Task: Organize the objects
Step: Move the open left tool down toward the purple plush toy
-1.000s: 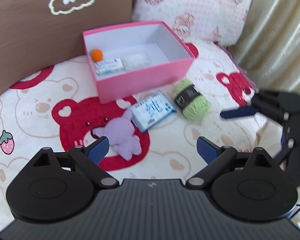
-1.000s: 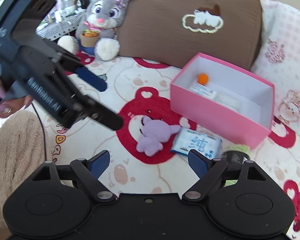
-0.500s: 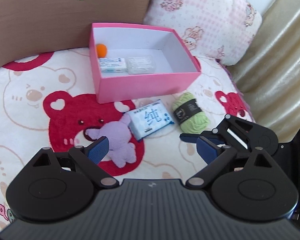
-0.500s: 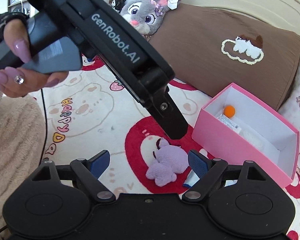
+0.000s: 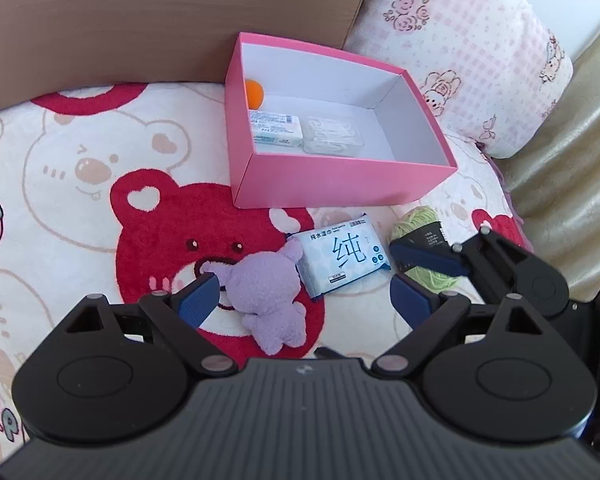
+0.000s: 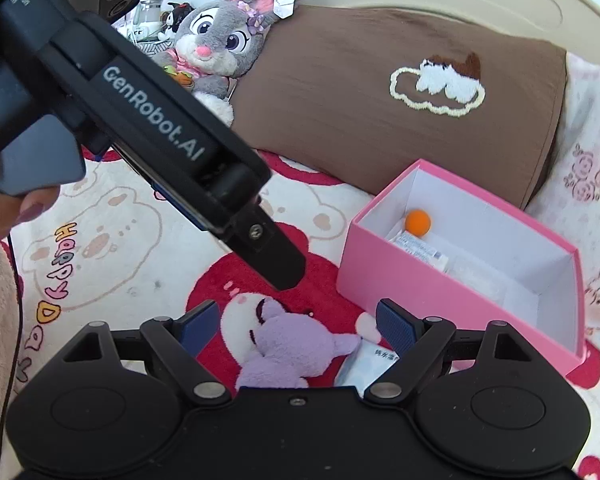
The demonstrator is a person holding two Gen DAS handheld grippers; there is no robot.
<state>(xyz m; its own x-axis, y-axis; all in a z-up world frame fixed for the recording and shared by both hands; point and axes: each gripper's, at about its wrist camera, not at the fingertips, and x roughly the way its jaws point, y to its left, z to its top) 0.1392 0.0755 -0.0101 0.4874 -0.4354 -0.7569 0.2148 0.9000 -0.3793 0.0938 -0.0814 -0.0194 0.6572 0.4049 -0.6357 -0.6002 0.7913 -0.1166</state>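
A purple plush toy (image 5: 268, 300) lies on the bear-print blanket between the fingers of my left gripper (image 5: 306, 300). Its jaws are closing, and the pads stand apart from the plush. A blue wipes pack (image 5: 342, 258) and a green yarn ball (image 5: 418, 226) lie just beyond it. Behind them stands the pink box (image 5: 332, 196), holding an orange ball (image 5: 254, 94) and two packets. My right gripper (image 6: 298, 324) is open with the same plush (image 6: 284, 348) low between its fingers. One right finger (image 5: 424, 258) crosses the yarn. A left finger (image 6: 276, 256) hangs above the plush.
A brown pillow (image 6: 380, 120) and a pink patterned pillow (image 5: 460, 48) back the box. A grey bunny plush (image 6: 220, 40) sits at the far left. Gold fabric (image 5: 572, 184) borders the right side. A person's hand (image 6: 4, 208) holds the left gripper's handle.
Both grippers have sunk toward the purple plush, which now lies between each pair of fingers. The right gripper's finger has moved over the yarn ball.
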